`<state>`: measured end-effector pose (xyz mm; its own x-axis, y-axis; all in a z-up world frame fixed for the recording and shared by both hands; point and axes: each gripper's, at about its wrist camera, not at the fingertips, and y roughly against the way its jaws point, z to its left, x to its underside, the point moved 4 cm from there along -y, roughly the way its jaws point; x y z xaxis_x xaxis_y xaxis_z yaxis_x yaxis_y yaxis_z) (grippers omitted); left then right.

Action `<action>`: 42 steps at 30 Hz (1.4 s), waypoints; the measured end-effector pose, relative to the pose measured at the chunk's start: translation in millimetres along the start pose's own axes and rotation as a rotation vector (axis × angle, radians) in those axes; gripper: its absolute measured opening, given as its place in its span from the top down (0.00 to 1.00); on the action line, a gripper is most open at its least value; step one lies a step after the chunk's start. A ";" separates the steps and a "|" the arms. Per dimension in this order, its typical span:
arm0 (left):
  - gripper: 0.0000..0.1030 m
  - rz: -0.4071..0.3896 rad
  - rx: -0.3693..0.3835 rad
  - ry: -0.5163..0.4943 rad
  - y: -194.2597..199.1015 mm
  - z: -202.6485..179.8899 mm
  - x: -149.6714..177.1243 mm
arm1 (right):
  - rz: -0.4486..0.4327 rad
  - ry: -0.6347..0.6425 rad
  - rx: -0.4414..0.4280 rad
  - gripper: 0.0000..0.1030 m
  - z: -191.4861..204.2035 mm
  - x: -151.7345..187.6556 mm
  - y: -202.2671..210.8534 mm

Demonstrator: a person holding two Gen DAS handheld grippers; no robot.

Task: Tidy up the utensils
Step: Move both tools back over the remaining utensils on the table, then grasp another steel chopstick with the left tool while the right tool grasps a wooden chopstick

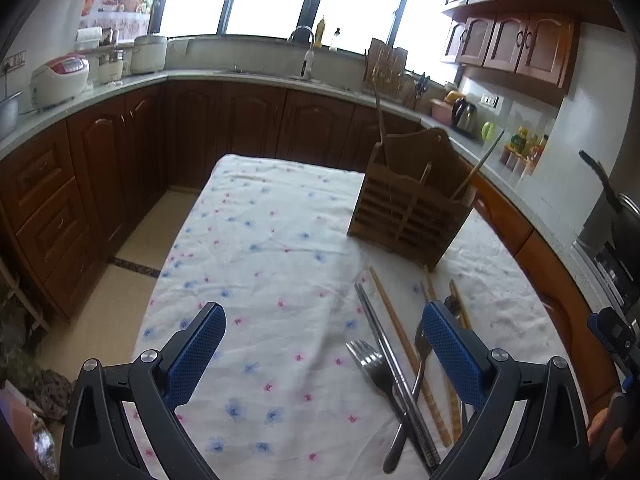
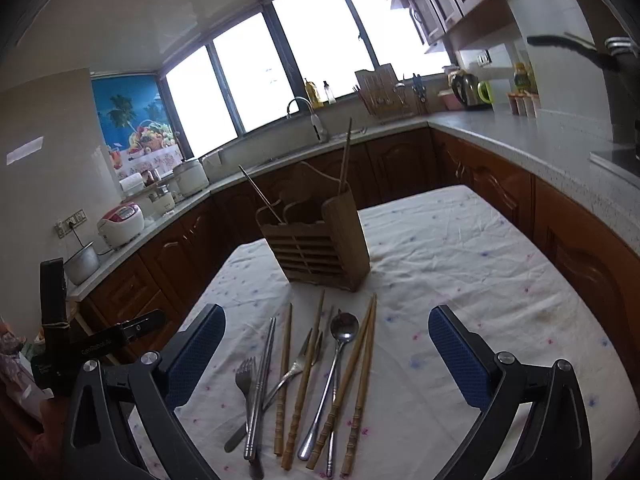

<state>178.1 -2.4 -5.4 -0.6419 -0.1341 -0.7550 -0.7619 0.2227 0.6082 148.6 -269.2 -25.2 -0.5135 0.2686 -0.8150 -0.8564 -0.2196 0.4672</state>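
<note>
Both grippers hovered above the cloth-covered counter (image 2: 460, 248) with nothing held. The left gripper (image 1: 324, 352) had its jaws spread wide at the bottom of its frame, and the right gripper (image 2: 326, 354) likewise stood wide open. Between the right fingers, at lower centre, lay the utensils: a fork (image 2: 245, 376), metal chopsticks (image 2: 262, 384), a spoon (image 2: 340, 356) and wooden chopsticks (image 2: 360, 376). Just beyond them, at frame centre, stood the wooden holder (image 2: 320, 244), upright, with two sticks in it.
</note>
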 end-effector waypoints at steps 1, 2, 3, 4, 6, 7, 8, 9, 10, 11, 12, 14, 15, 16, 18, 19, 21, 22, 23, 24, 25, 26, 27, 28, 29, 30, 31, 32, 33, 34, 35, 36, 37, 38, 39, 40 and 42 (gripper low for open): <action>0.03 0.006 -0.001 0.000 -2.0 -0.3 0.1 | 0.006 -0.002 0.003 0.01 -0.8 0.4 -1.5; 0.03 0.015 -0.004 -0.001 -5.6 -2.1 -1.8 | 0.011 -0.005 0.004 0.00 -2.3 1.3 -3.1; 0.03 0.020 -0.006 -0.003 -8.9 -4.3 -2.9 | 0.016 -0.008 0.005 0.01 -3.8 2.0 -4.5; 0.03 0.028 -0.007 -0.008 -11.4 -4.3 -3.2 | 0.022 -0.011 0.007 0.01 -5.8 3.0 -6.3; 0.03 0.039 -0.010 -0.017 -16.8 -8.7 -4.0 | 0.033 -0.014 0.010 0.01 -8.5 3.8 -9.9; 0.03 0.047 -0.012 -0.023 -20.0 -9.7 -4.0 | 0.038 -0.016 0.013 0.01 -10.1 4.6 -11.8; 0.03 0.059 -0.014 -0.029 -23.9 -10.9 -3.8 | 0.041 -0.016 0.016 0.01 -11.1 5.5 -12.8; 0.03 0.070 -0.016 -0.036 -27.7 -12.1 -3.4 | 0.046 -0.018 0.017 0.01 -12.2 6.0 -14.5; 0.03 0.078 -0.018 -0.040 -31.0 -13.9 -3.2 | 0.052 -0.019 0.018 0.01 -13.2 6.5 -16.2; 0.03 0.092 -0.021 -0.048 -35.7 -15.2 -2.9 | 0.058 -0.021 0.018 0.01 -14.3 6.8 -18.2; 0.03 0.104 -0.024 -0.055 -40.1 -17.0 -2.5 | 0.064 -0.024 0.018 0.01 -15.7 7.4 -20.0; 0.03 0.127 -0.032 -0.068 -50.2 -20.5 -2.3 | 0.072 -0.028 0.021 0.01 -18.1 7.8 -23.8; 0.04 0.137 -0.036 -0.073 -55.1 -22.7 -2.7 | 0.075 -0.028 0.023 0.01 -19.2 7.8 -25.4; 0.04 0.154 -0.044 -0.079 -62.0 -24.1 -3.0 | 0.080 -0.029 0.027 0.01 -20.8 7.7 -27.9; 0.04 0.188 -0.051 -0.084 -75.8 -26.6 -4.7 | 0.085 -0.030 0.037 0.02 -23.1 7.3 -31.6; 0.05 0.199 -0.058 -0.084 -82.1 -27.4 -6.0 | 0.088 -0.029 0.043 0.05 -24.7 7.0 -34.2; 0.05 0.219 -0.069 -0.086 -95.4 -28.6 -9.0 | 0.107 -0.027 0.058 0.12 -28.2 5.9 -41.7; 0.07 0.232 -0.075 -0.090 -103.3 -29.3 -10.4 | 0.115 -0.028 0.060 0.19 -29.6 5.8 -45.0; 0.07 0.241 -0.081 -0.092 -109.6 -29.8 -11.5 | 0.129 -0.032 0.066 0.22 -32.0 5.6 -50.2; 0.09 0.257 -0.089 -0.096 -118.8 -30.7 -12.9 | 0.140 -0.035 0.071 0.28 -33.5 5.3 -54.1; 0.11 0.266 -0.092 -0.098 -126.0 -31.9 -14.3 | 0.151 -0.039 0.075 0.30 -35.4 5.2 -58.7; 0.12 0.278 -0.099 -0.105 -134.1 -33.2 -15.1 | 0.159 -0.043 0.076 0.31 -37.0 5.2 -62.5; 0.14 0.288 -0.107 -0.113 -142.4 -34.5 -15.7 | 0.163 -0.046 0.076 0.31 -37.9 4.9 -65.8; 0.15 0.295 -0.112 -0.118 -147.8 -35.4 -15.8 | 0.165 -0.049 0.075 0.31 -38.5 4.8 -68.8; 0.16 0.303 -0.119 -0.124 -155.1 -36.5 -15.8 | 0.168 -0.049 0.075 0.31 -38.8 4.7 -71.6; 0.17 0.312 -0.124 -0.130 -161.2 -37.4 -15.3 | 0.170 -0.047 0.074 0.31 -38.9 5.1 -73.4; 0.20 0.320 -0.130 -0.137 -166.9 -38.6 -14.2 | 0.172 -0.046 0.073 0.31 -38.9 5.5 -75.7; 0.22 0.326 -0.132 -0.140 -171.9 -39.1 -13.8 | 0.175 -0.045 0.072 0.31 -39.3 5.5 -77.7; 0.23 0.338 -0.134 -0.145 -178.3 -40.1 -12.5 | 0.179 -0.046 0.070 0.31 -40.1 5.5 -80.0; 0.24 0.345 -0.140 -0.150 -183.2 -40.4 -11.5 | 0.181 -0.048 0.071 0.31 -40.7 4.7 -82.1; 0.25 0.351 -0.148 -0.156 -187.2 -40.4 -10.2 | 0.183 -0.049 0.071 0.31 -41.8 4.5 -83.9; 0.26 0.358 -0.152 -0.160 -191.1 -40.2 -8.3 | 0.184 -0.050 0.072 0.31 -42.8 4.0 -85.5; 0.25 0.353 -0.145 -0.157 -192.7 -40.3 -8.6 | 0.186 -0.053 0.072 0.31 -44.3 3.4 -87.5; 0.24 0.353 -0.144 -0.154 -193.2 -39.7 -8.5 | 0.187 -0.055 0.072 0.31 -45.5 3.1 -89.0; 0.24 0.352 -0.144 -0.154 -194.3 -39.4 -8.8 | 0.188 -0.057 0.072 0.31 -46.1 2.5 -90.7; 0.24 0.352 -0.146 -0.156 -196.0 -39.3 -9.1 | 0.190 -0.056 0.075 0.32 -46.8 2.1 -92.6; 0.24 0.355 -0.143 -0.153 -199.0 -36.9 -9.5 | 0.200 -0.052 0.077 0.37 -47.5 2.1 -98.1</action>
<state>332.5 -81.1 -110.2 -0.8550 0.0745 -0.5132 -0.5066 0.0909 0.8574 234.0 -291.7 -89.0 -0.6741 0.2750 -0.6856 -0.7376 -0.2016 0.6444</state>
